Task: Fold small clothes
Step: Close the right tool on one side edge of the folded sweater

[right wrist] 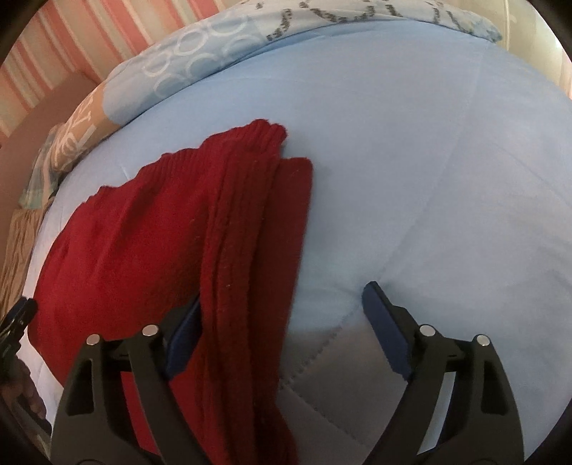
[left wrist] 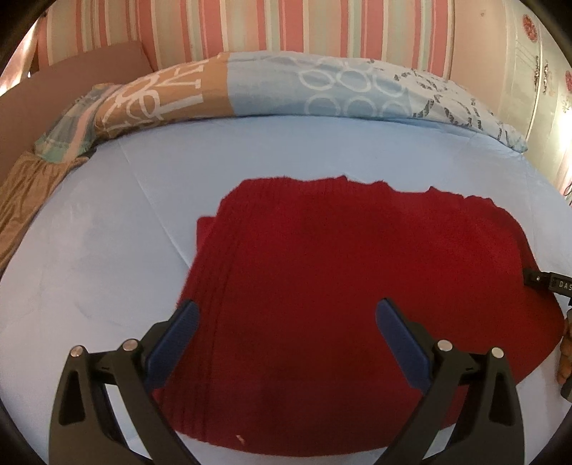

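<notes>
The bed (left wrist: 107, 221), covered in a pale blue sheet, fills both views, with a patterned duvet (left wrist: 321, 89) bunched along its far edge below a striped wall (left wrist: 250, 25). A red knit sweater (left wrist: 357, 257) lies spread on the sheet, partly folded; in the right wrist view a ribbed fold of it runs toward the camera. The left claw (left wrist: 287, 314) hangs over the sweater's near part with its jaws wide apart and nothing pressed between its blue pads (left wrist: 400, 339). The right claw (right wrist: 282, 302) stands partly open astride the sweater's right edge: the ribbed fold lies between the jaws, hiding the left tip, while the right pad (right wrist: 384, 329) is clear of it over bare sheet.
</notes>
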{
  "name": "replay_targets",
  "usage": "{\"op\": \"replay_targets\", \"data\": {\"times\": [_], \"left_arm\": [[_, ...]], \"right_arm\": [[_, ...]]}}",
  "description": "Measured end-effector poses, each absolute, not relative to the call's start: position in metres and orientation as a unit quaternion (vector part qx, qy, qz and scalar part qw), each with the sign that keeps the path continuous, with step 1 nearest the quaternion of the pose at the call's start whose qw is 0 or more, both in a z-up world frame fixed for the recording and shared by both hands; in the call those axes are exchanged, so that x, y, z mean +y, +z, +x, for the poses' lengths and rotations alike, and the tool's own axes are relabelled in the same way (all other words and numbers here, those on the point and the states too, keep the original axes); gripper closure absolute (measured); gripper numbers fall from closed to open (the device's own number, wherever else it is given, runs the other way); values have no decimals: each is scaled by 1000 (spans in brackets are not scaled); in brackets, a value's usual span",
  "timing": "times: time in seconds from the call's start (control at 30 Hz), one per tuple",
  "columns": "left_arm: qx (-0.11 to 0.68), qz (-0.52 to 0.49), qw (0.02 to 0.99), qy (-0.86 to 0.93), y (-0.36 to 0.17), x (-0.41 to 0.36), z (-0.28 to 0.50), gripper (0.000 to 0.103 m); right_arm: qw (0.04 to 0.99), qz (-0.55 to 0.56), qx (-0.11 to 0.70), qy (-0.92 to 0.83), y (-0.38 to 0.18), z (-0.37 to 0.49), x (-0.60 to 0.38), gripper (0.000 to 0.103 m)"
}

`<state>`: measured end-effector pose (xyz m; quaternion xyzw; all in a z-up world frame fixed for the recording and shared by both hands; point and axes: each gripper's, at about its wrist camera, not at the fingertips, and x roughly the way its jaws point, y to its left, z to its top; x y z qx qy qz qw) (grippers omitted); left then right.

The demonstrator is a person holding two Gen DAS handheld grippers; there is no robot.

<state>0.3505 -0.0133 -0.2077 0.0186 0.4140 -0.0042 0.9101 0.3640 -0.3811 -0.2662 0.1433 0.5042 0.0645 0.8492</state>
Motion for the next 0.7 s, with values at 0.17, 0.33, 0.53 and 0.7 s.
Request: {"op": "replay_targets", "data": {"times": [0.17, 0.33, 0.53, 0.7], "left_arm": [[426, 31, 904, 0, -222, -13, 351, 3], [428, 25, 904, -1, -223, -10, 350, 3], [427, 21, 904, -2, -225, -8, 347, 3], [428, 18, 904, -1, -225, -10, 349, 3]], "right_arm": [[848, 130, 507, 84, -264, 366, -362, 72], [837, 170, 516, 61, -266, 369, -375, 51], [838, 173, 510, 90, -269, 370, -372, 72], [845, 163, 500, 97, -263, 368, -367, 83]]}}
